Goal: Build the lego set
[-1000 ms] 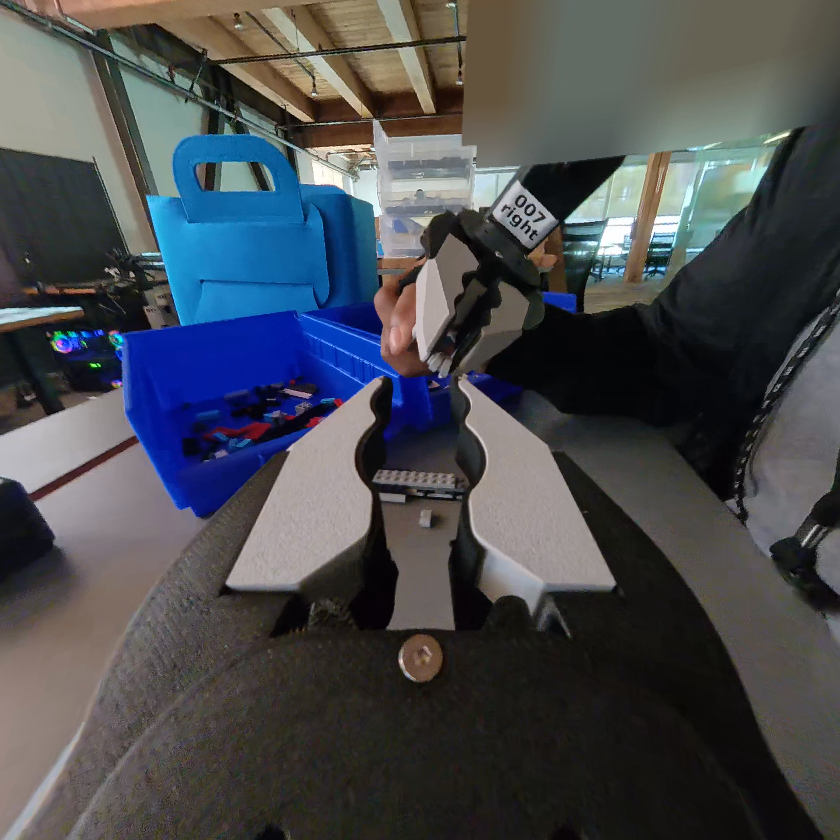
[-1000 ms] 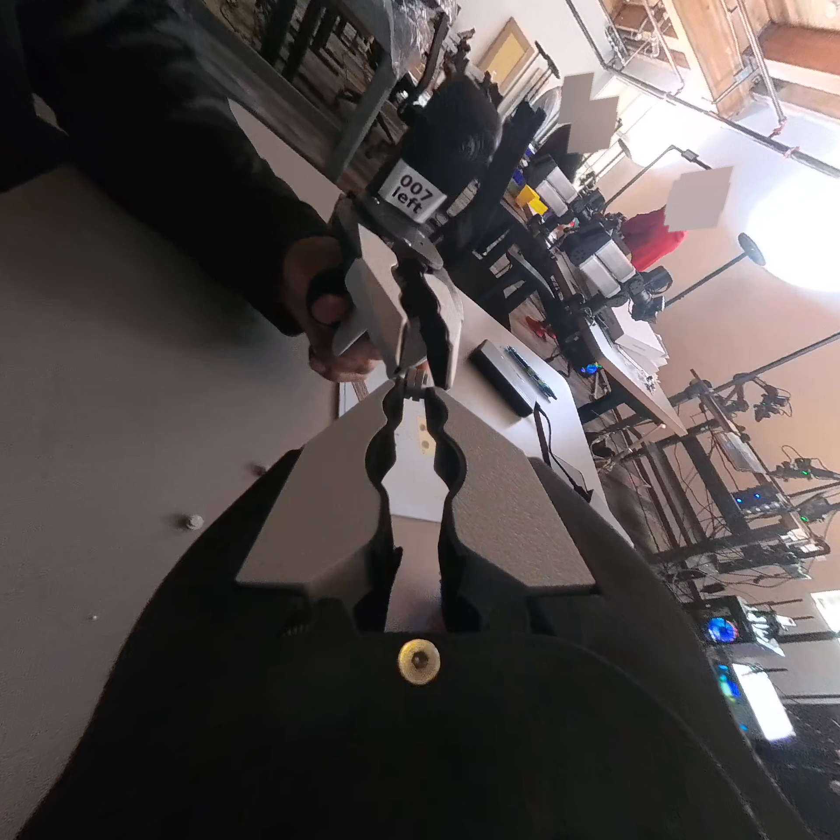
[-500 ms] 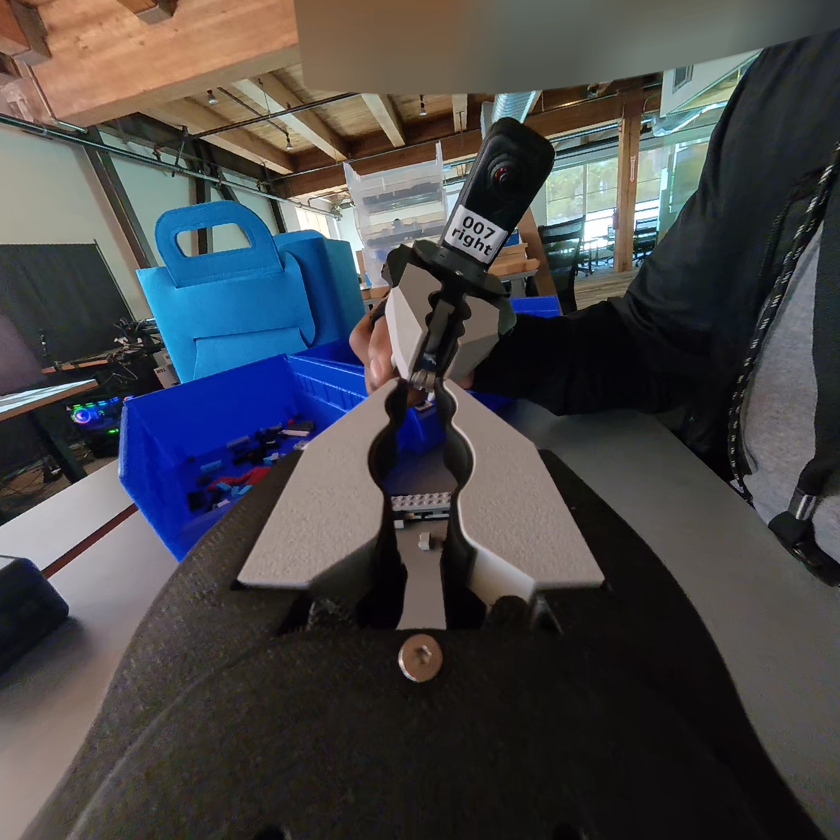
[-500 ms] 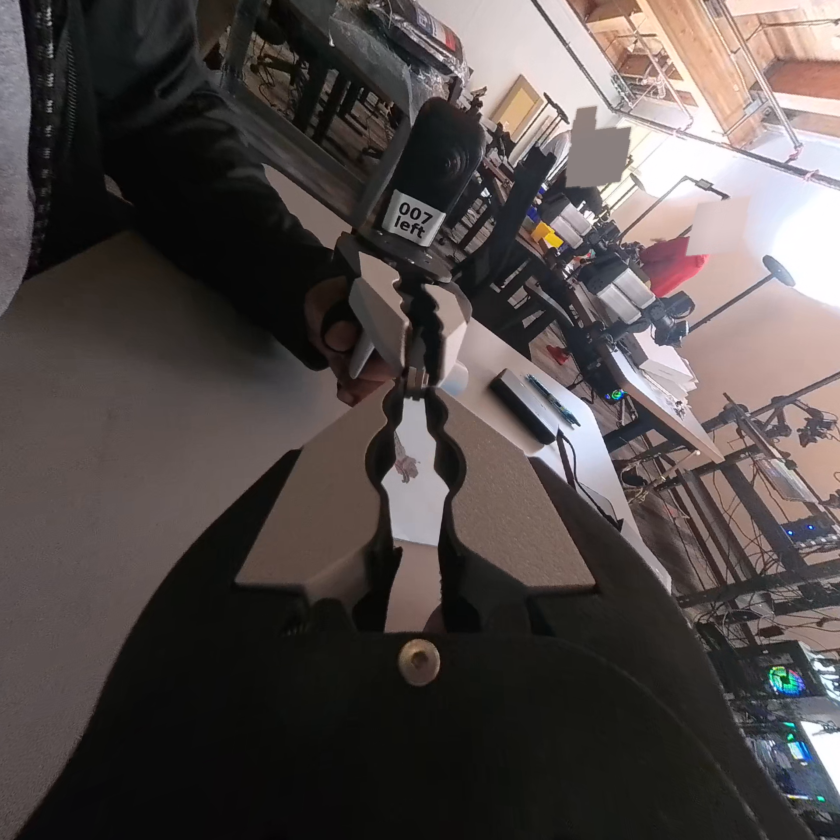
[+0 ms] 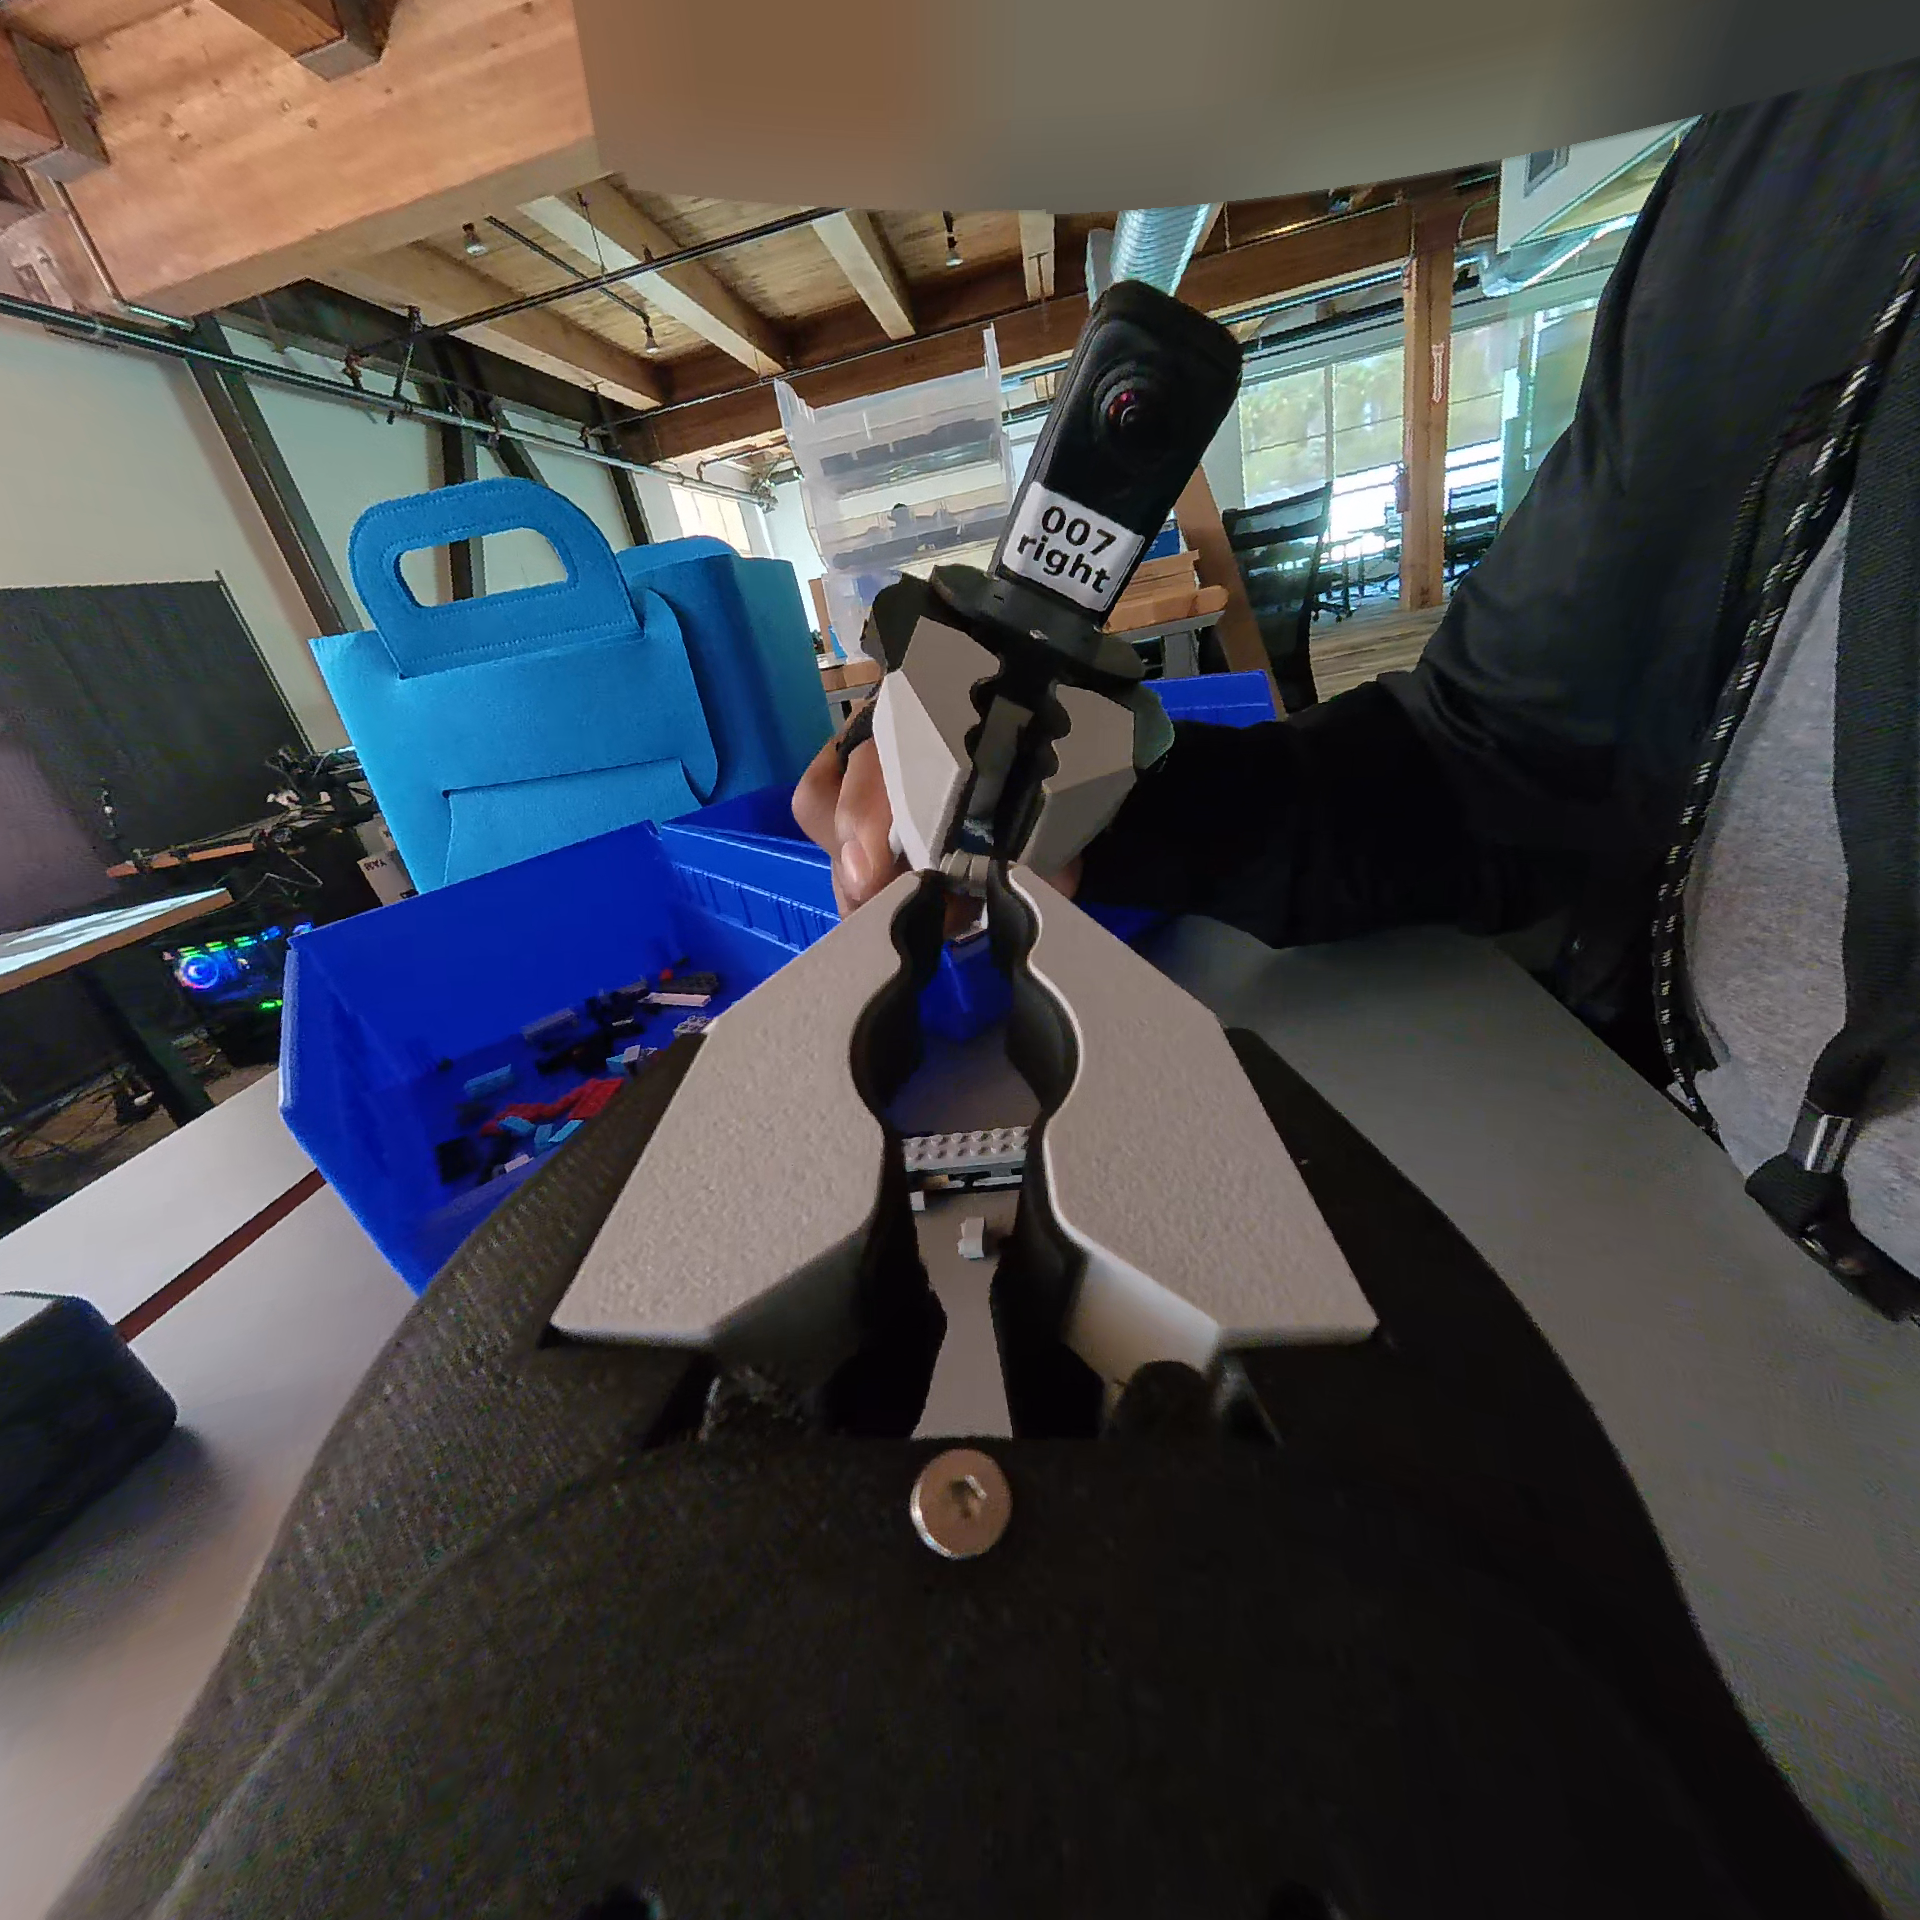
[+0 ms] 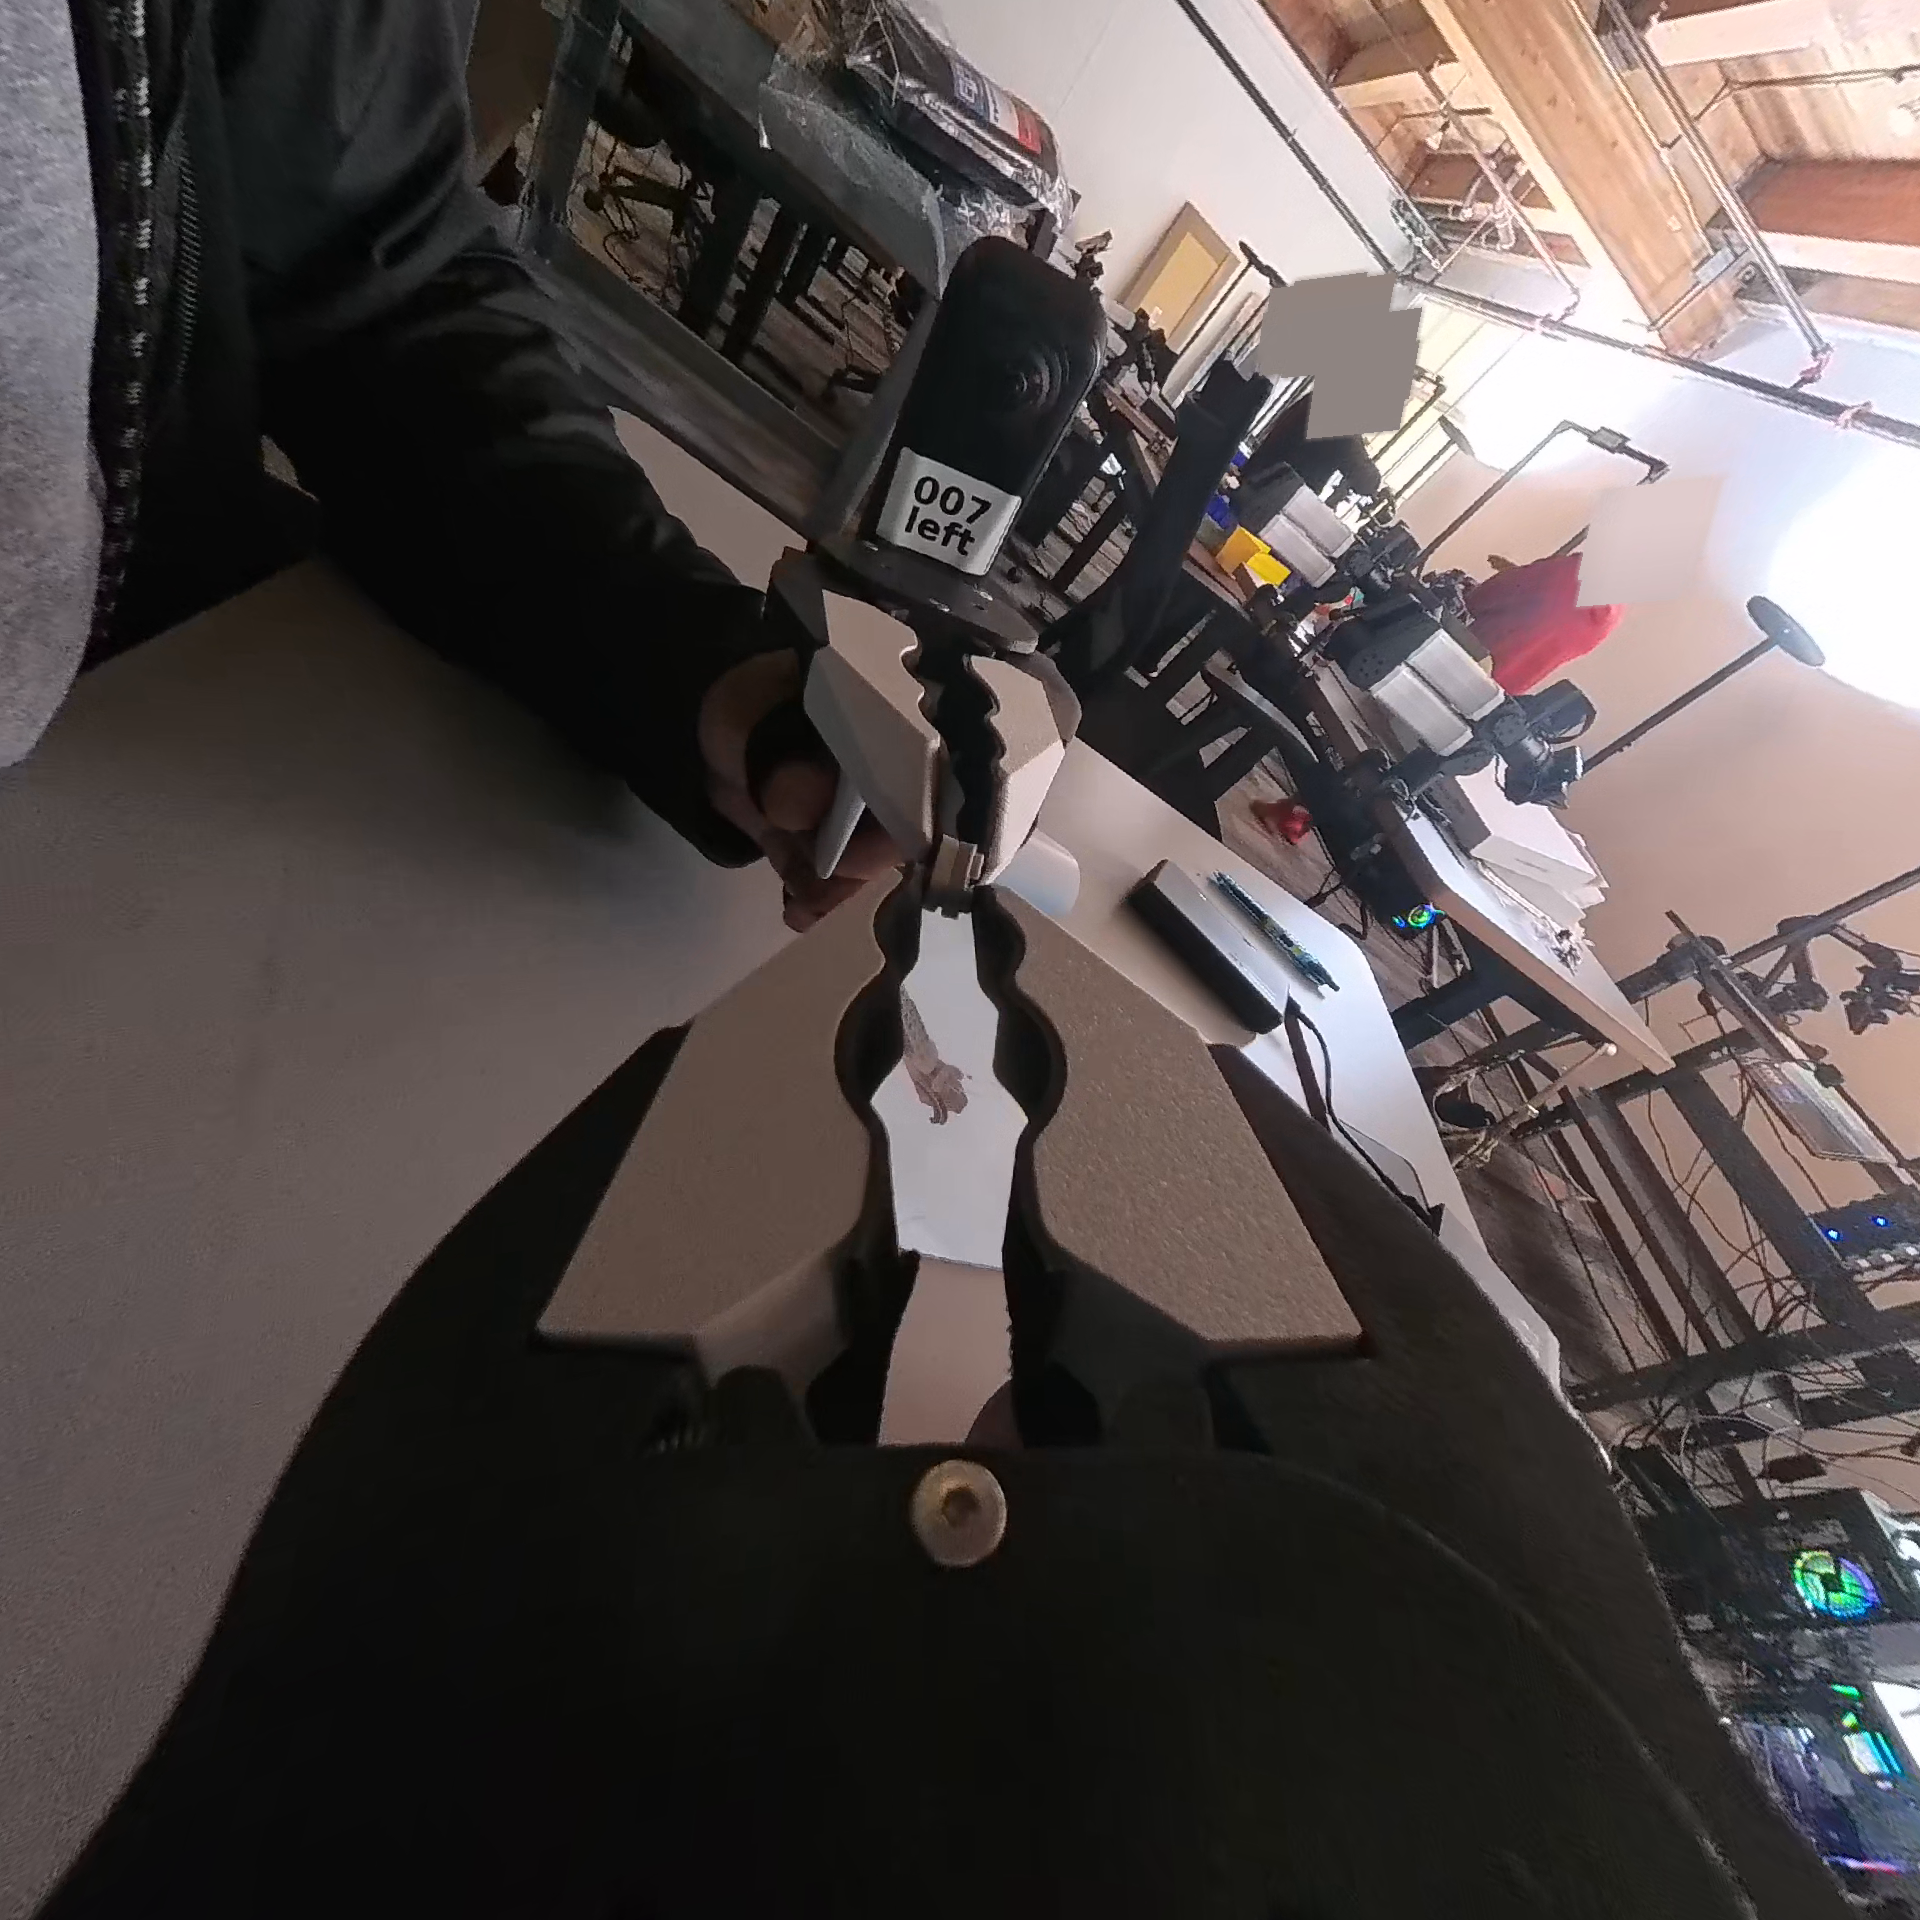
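Right now both claws meet tip to tip in the air above the bench (image 5: 1558, 1091), and a small grey lego piece (image 5: 964, 868) sits at the junction. In the right wrist view the same piece (image 6: 954, 871) shows at the tips of the left claw (image 6: 956, 857), whose jaws are nearly closed on it. The right claw (image 6: 948, 902) is also drawn nearly closed at its tips, touching the piece; whether it truly pinches it or only presses against it I cannot tell. From the left wrist view, the left claw (image 5: 961, 888) and the right claw (image 5: 971, 862) look the same: tips narrow, piece between them.

Below, on the bench, lies a grey studded plate (image 5: 966, 1151) with a tiny loose bit (image 5: 971, 1236) just beside it. A blue bin (image 5: 436, 966) of mixed pieces stands to the left.

This looks like a mid-air handover or a joining of two small parts. To do it well, keep one claw firm as the anchor and let the other make the small moves. Line the claws up along one axis so the piece does not twist out. Press straight, not at a slant. Release only one side, slowly, once the hold feels sure. A slip would likely drop the piece onto the bench or into the bin.
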Demonstrator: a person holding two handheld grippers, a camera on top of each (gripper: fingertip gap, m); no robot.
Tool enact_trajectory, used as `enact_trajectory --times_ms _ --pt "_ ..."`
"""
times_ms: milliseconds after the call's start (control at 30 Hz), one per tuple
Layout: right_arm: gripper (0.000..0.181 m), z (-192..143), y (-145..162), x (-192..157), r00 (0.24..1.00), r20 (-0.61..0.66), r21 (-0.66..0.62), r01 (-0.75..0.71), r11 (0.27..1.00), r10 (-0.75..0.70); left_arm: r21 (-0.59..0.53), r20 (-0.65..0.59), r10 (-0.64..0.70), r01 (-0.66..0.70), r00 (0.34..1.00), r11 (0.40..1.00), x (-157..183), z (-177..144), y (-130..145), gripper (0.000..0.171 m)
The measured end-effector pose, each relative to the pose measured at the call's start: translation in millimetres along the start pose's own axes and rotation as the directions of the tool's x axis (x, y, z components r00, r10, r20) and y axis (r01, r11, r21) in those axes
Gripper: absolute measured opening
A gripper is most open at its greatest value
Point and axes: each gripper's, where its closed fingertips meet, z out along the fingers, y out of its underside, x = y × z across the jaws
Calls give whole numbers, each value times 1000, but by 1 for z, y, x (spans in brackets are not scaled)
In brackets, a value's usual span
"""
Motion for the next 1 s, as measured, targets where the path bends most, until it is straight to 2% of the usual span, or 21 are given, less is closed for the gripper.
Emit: enact_trajectory --times_ms 300,500,567,733,867,1000 --pt "11 5 1 -3 1000 4 11 -13 1000 13 0 -1 9 -9 1000 1000 0 -1 0 8" --pt "11 5 16 15 972 -163 -101 154 983 -169 -7 80 -189 191 979 982 -20 1 9 14" --pt "11 6 22 21 933 -229 -172 241 955 -277 -5 95 -282 284 955 959 -27 2 13 14" --pt "11 8 27 30 770 -353 -322 434 841 -532 53 37 -505 503 862 862 -27 7 12 22" --pt "11 10 18 27 688 -419 -325 495 806 -592 93 -37 -605 605 795 791 -25 8 8 21" --pt "11 11 9 22 648 -458 -298 533 792 -609 113 -148 -663 679 734 726 -20 6 3 21"
